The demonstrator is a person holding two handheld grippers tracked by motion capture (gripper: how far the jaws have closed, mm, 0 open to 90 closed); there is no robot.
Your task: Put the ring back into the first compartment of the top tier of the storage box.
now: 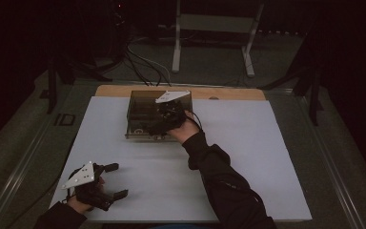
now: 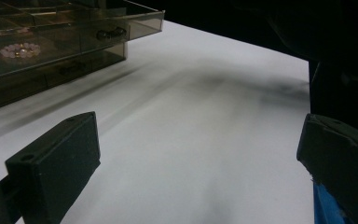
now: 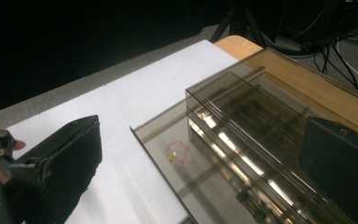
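Observation:
A smoky see-through drawer box (image 1: 142, 102) stands at the back middle of the white table (image 1: 248, 157). One drawer (image 3: 168, 135) is pulled out, and a small pink bead bracelet (image 3: 177, 153) lies on its floor. From the left gripper view the bracelet (image 2: 21, 50) shows at the far left inside the box (image 2: 135, 23). My right gripper (image 1: 158, 119) hovers over the box's front right with its jaws wide apart; in its own view the right gripper (image 3: 205, 161) holds nothing. My left gripper (image 1: 116, 180) rests open near the table's front left corner, and the left gripper (image 2: 200, 158) is empty.
A strip of bare wood (image 1: 228, 93) shows along the table's back edge. Beyond it, cables (image 1: 145, 64) and a pale metal stand (image 1: 214, 28) sit on the floor. The person's dark right sleeve (image 1: 224, 181) crosses the table's front middle.

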